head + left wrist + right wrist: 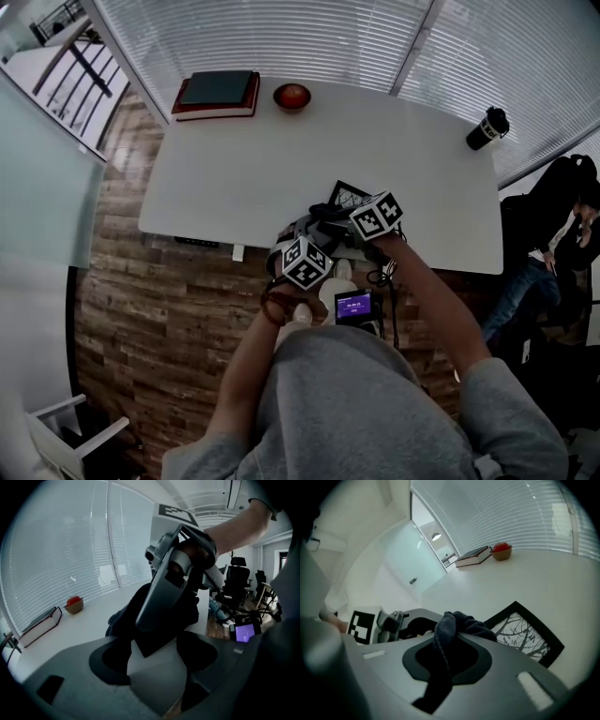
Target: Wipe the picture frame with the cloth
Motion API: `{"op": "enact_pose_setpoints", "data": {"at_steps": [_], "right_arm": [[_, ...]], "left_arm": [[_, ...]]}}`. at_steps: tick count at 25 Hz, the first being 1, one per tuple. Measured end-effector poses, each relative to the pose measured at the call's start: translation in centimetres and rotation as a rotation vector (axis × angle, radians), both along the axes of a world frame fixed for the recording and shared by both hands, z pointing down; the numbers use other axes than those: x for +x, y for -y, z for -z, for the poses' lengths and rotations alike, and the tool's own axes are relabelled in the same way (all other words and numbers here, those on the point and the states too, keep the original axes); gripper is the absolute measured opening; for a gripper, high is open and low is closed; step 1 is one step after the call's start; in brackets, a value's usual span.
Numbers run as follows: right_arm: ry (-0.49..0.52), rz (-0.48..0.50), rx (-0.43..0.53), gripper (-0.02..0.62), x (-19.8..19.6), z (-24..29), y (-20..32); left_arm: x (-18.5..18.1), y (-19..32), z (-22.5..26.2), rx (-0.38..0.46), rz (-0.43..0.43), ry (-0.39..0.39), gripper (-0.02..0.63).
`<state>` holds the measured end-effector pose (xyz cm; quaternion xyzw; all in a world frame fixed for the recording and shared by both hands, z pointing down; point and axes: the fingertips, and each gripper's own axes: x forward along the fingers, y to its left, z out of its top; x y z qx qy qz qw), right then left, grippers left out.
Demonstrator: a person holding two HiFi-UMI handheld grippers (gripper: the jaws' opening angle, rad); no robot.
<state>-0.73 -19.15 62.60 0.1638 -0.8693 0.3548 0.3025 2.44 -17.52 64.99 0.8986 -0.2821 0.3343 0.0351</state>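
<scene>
1. The picture frame (524,638) lies on the white desk (281,159) close to its front edge, right in front of the person.
2. It is a rectangle with a thin black border around a pale print of bare, dark tree branches.
3. In the right gripper view one corner points away across the desk, and the near corner is hidden behind the gripper.
4. The right gripper (450,637) has its fingers clenched on a dark cloth (459,624). The cloth bunches up above the fingers and trails down below them, just beside the frame's left edge.
5. The left gripper (154,667) sits close beside the right one. Its fingers look pressed together with nothing plainly between them, but the right gripper fills the view ahead, so this is not certain.
6. At the far edge of the desk are a dark book (217,92) and a bowl (292,96) holding something red. A black cup (487,128) stands well apart at the far right corner.
</scene>
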Motion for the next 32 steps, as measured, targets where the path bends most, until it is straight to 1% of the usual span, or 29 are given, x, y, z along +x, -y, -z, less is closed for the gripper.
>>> {"op": "enact_pose_setpoints", "data": {"at_steps": [2, 4, 6, 7, 8, 10, 13, 15, 18, 20, 26, 29, 32], "right_arm": [[0.085, -0.051, -0.055, 0.040, 0.2, 0.8, 0.1], [0.175, -0.110, -0.089, 0.040, 0.5, 1.7, 0.3], [0.272, -0.181, -0.090, 0.040, 1.2, 2.9, 0.7], [0.320, -0.218, -0.075, 0.041, 1.7, 3.7, 1.0], [0.363, -0.255, -0.050, 0.041, 2.4, 4.6, 1.3], [0.428, -0.314, 0.034, 0.041, 3.9, 6.8, 2.0], [0.487, -0.385, 0.209, 0.042, 6.1, 11.4, 2.5], [0.508, -0.429, 0.334, 0.043, 7.5, 14.6, 2.5], [0.503, -0.486, 0.520, 0.043, 9.5, 18.6, 2.1], [0.475, -0.506, 0.642, 0.043, 10.2, 20.8, 1.4], [0.343, -0.529, 0.959, 0.043, 10.2, 25.4, -1.6], [0.267, -0.561, 1.082, 0.043, 10.0, 26.5, -3.0], [0.205, -0.565, 1.166, 0.043, 9.2, 27.3, -4.3]], "left_arm": [[0.0, 0.0, 0.2, 0.022, -0.005, -0.004, 0.311], [0.0, -0.1, 0.5, 0.051, -0.007, -0.025, 0.302], [-0.2, -0.4, 0.9, 0.058, 0.005, -0.067, 0.332], [-0.4, -0.5, 1.1, 0.057, 0.013, -0.087, 0.341], [-0.7, -0.7, 1.5, 0.061, 0.020, -0.106, 0.344], [-1.4, -0.7, 3.0, 0.081, 0.040, -0.148, 0.342], [-2.8, -0.2, 6.1, 0.123, 0.101, -0.223, 0.336], [-3.5, 0.5, 8.7, 0.172, 0.143, -0.262, 0.326], [-3.8, 1.5, 12.9, 0.281, 0.168, -0.283, 0.317], [-3.8, 1.7, 15.8, 0.338, 0.176, -0.319, 0.311], [-3.2, 1.4, 23.4, 0.437, 0.189, -0.469, 0.274], [-2.9, 1.3, 26.2, 0.485, 0.204, -0.525, 0.253], [-2.8, 0.7, 28.6, 0.534, 0.217, -0.564, 0.225]]}}
